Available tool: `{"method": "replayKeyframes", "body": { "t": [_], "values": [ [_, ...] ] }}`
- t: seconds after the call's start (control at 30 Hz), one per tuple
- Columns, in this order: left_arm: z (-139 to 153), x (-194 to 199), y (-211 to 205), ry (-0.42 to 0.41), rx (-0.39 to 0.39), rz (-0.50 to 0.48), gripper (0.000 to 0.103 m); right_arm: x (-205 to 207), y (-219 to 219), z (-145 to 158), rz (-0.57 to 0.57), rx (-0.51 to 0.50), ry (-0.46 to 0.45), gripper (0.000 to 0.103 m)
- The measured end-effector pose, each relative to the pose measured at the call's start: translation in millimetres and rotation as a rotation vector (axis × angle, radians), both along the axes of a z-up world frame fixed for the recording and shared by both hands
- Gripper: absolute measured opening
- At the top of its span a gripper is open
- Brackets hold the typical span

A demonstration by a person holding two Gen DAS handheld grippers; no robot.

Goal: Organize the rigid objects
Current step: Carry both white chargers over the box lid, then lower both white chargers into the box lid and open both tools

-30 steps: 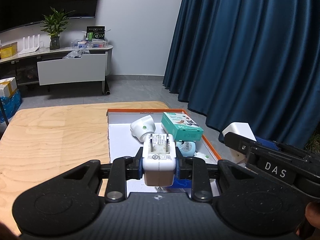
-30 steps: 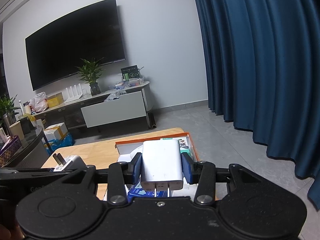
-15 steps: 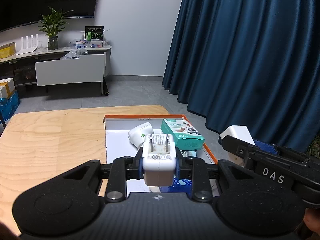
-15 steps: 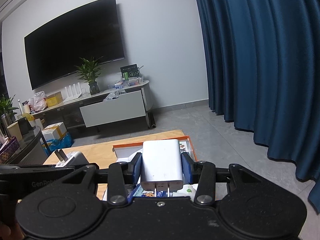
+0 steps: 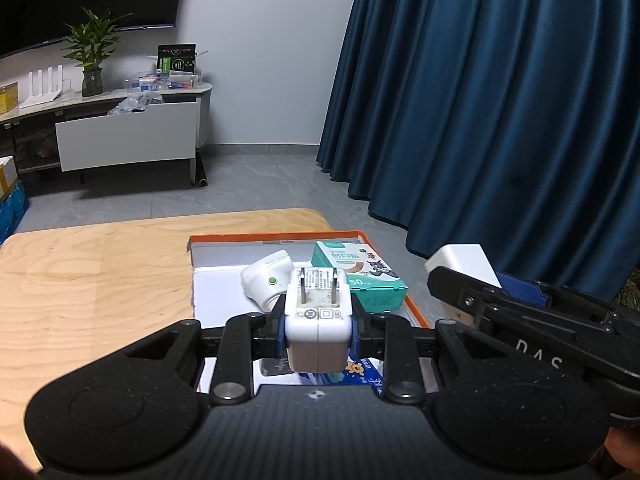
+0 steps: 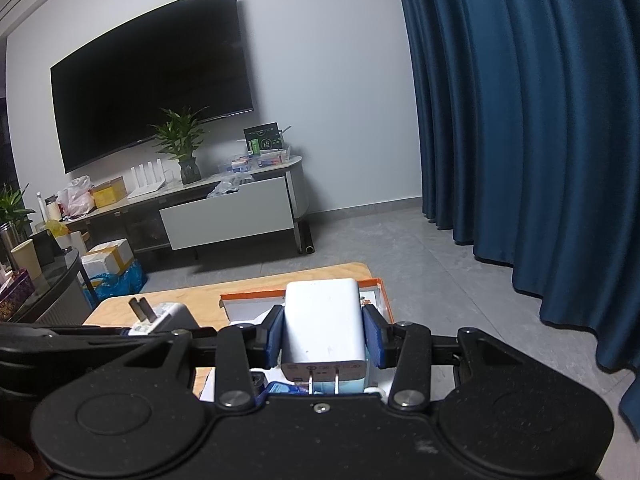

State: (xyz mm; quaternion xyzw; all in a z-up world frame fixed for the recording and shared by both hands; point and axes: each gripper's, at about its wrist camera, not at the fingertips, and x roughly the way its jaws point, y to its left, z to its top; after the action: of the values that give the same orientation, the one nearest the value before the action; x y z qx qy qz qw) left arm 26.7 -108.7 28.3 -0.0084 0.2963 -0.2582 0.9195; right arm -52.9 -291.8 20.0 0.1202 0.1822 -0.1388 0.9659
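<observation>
Above the orange-rimmed box (image 5: 276, 235) at the right end of the wooden table (image 5: 92, 276), both grippers carry chargers. Left gripper (image 5: 318, 334): fingers narrow, clamped on a small white plug adapter (image 5: 318, 320), prongs up and pointing away, label side up, slightly grubby between the pins. It hangs over the box's near part, not touching anything below. Inside the box past it: a white rounded device (image 5: 266, 284) with a green dot, and just beside that, to the right, a teal carton (image 5: 360, 276) lying flat; a blue packet (image 5: 362, 372) shows under the fingers. Right gripper (image 6: 324, 340): pads pressed on a bigger white charger block (image 6: 324, 324), smooth face up, prongs pointing back toward the camera; held above the box's right side.

Step looks like transport/place: both items gripped, neither set down yet. Next move probably needs lowering each into free white floor of the box, left one into the bare left half, without knocking the rounded device. Hard plastic bodies, shouldn't deform; smooth sides could slip.
</observation>
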Motion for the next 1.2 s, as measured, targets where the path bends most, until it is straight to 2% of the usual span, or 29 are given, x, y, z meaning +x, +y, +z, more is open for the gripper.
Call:
{"method": "replayKeyframes", "body": {
  "t": [0.63,1.2],
  "values": [
    [-6,16,-7,0.024,0.012,-0.004,0.028,28,-23,7,0.052,0.017,0.019,0.051],
    [-16,29,-11,0.063,0.01,-0.027,0.028,75,-42,4,0.11,0.044,0.096,0.051]
  ]
}}
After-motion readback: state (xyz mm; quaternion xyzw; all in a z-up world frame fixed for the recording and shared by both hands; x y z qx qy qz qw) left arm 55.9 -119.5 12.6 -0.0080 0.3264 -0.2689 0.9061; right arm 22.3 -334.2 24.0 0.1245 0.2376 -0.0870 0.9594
